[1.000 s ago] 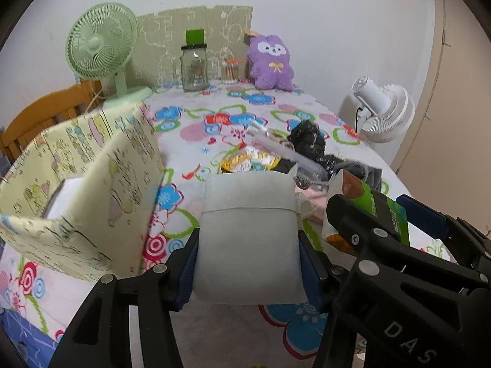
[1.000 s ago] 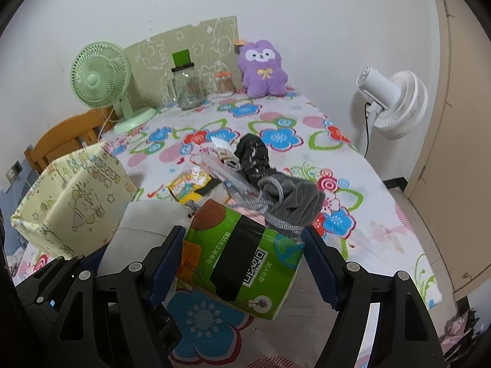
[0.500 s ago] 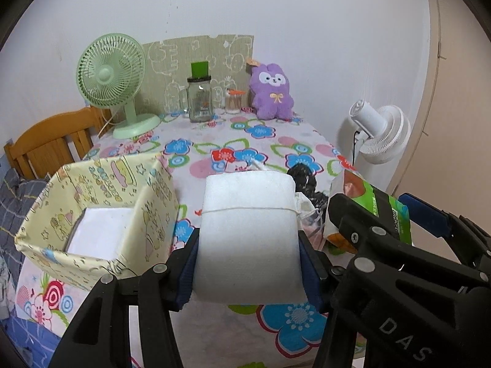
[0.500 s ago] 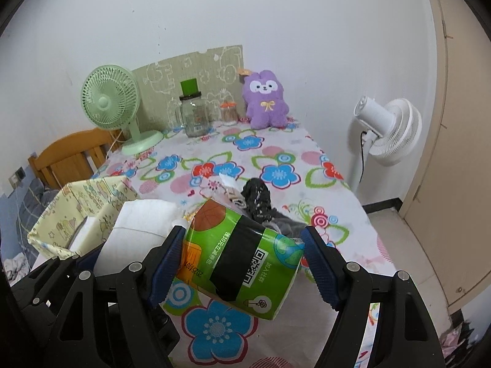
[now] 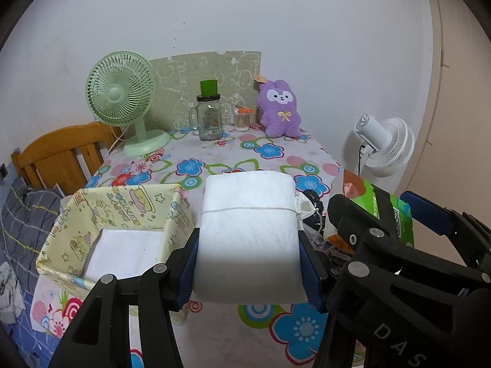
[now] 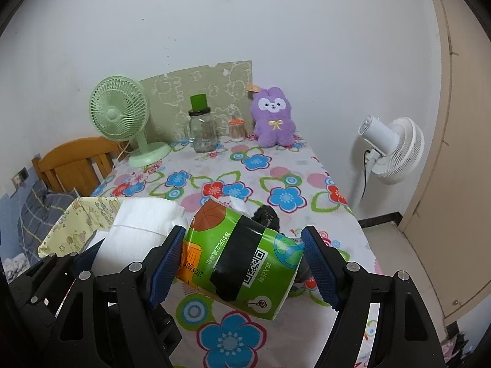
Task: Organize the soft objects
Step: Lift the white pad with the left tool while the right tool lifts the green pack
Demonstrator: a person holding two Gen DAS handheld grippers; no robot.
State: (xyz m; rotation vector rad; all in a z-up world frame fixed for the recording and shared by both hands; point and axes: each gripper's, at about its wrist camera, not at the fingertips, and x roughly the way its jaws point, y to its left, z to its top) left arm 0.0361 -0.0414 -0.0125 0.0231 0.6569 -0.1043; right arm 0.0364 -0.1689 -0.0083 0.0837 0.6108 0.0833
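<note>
A white soft bundle [image 5: 248, 239] tied with a thin string is clamped between the blue pads of my left gripper [image 5: 248, 263], held above the flowered table. To its left stands an open yellow patterned box [image 5: 116, 224] with a white sheet inside. My right gripper [image 6: 242, 263] is shut on a green tissue pack [image 6: 242, 260] with a black band, tilted and lifted off the table. In the right wrist view the white bundle [image 6: 144, 227] hangs at the left with the yellow box [image 6: 79, 220] behind it. A purple plush [image 5: 278, 110] sits at the far edge.
A green desk fan [image 5: 122, 98], a glass jar [image 5: 210, 119] with a green lid and a small toothpick holder [image 5: 241, 119] stand along the back wall. Dark items [image 6: 268, 214] lie on the flowered tablecloth [image 6: 245, 165]. A white floor fan [image 6: 389, 150] stands right; a wooden chair [image 5: 61, 156] left.
Both grippers have risen with their loads. The table, box and clutter now sit lower and farther in both views, and the box's inside has come into sight.
</note>
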